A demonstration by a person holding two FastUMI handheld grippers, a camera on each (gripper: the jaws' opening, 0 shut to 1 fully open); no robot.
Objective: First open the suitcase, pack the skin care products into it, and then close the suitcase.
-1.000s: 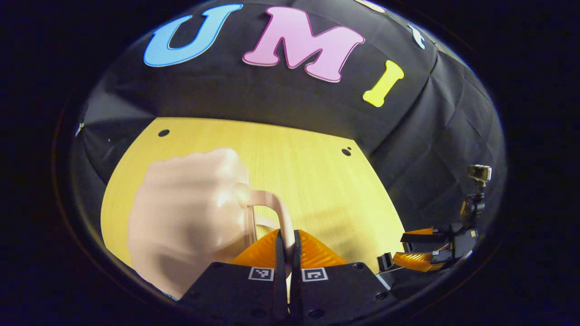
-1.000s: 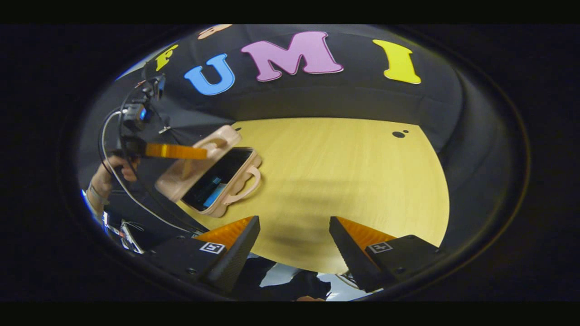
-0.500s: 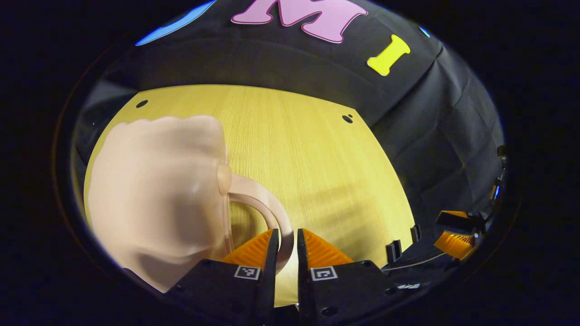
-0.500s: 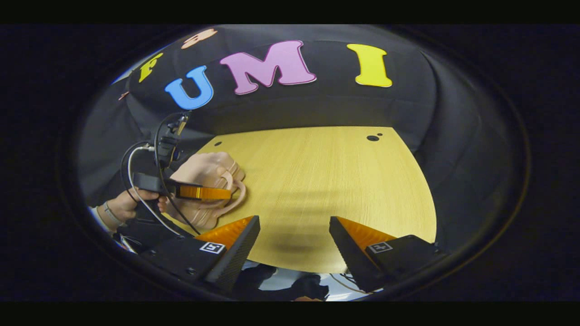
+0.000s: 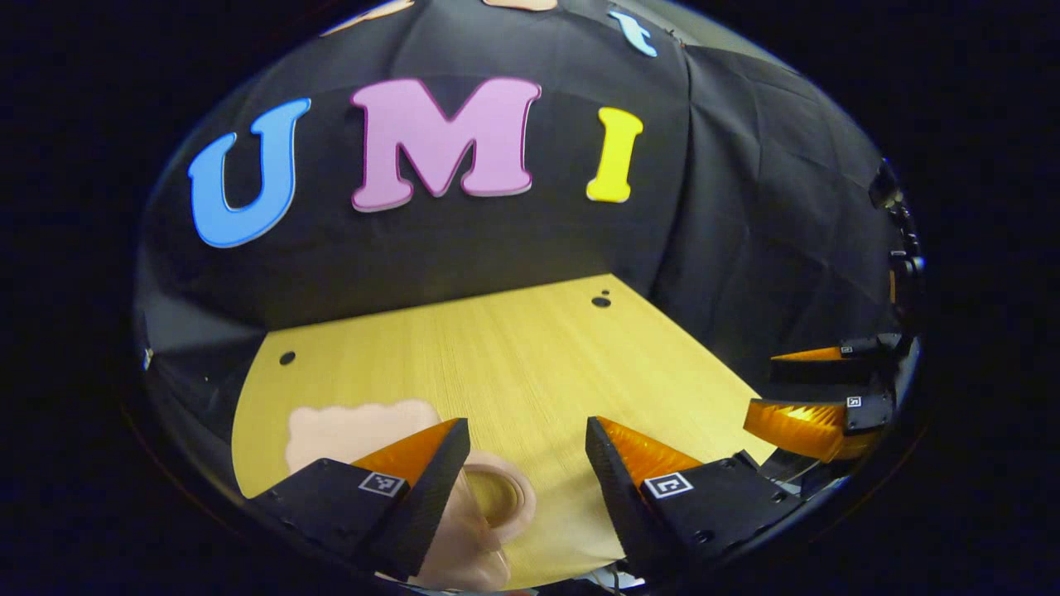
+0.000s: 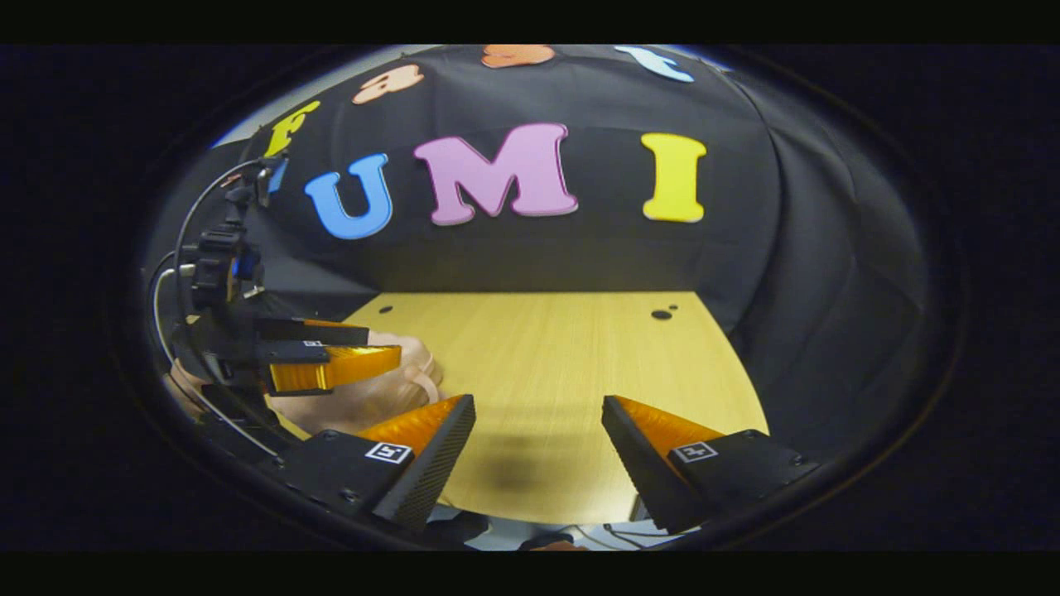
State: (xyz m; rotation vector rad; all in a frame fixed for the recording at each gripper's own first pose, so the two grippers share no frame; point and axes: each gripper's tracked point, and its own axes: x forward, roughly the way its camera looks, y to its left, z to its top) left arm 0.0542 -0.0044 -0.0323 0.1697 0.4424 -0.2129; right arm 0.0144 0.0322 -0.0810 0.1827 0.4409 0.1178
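suitcase (image 5: 356,426) at table's (image 5: 530,364) near-left corner, rest passable

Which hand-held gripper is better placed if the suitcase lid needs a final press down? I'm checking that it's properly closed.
Left, probably. The left hand-held gripper hangs open directly over the suitcase, whose handle lies between its fingers. The right hand-held gripper, also open, faces bare table, with the suitcase off to its side.

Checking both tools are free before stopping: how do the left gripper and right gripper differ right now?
The left gripper hangs right over the pink suitcase at the table's edge; the right gripper faces bare tabletop, apart from the case. Both are open, holding nothing.
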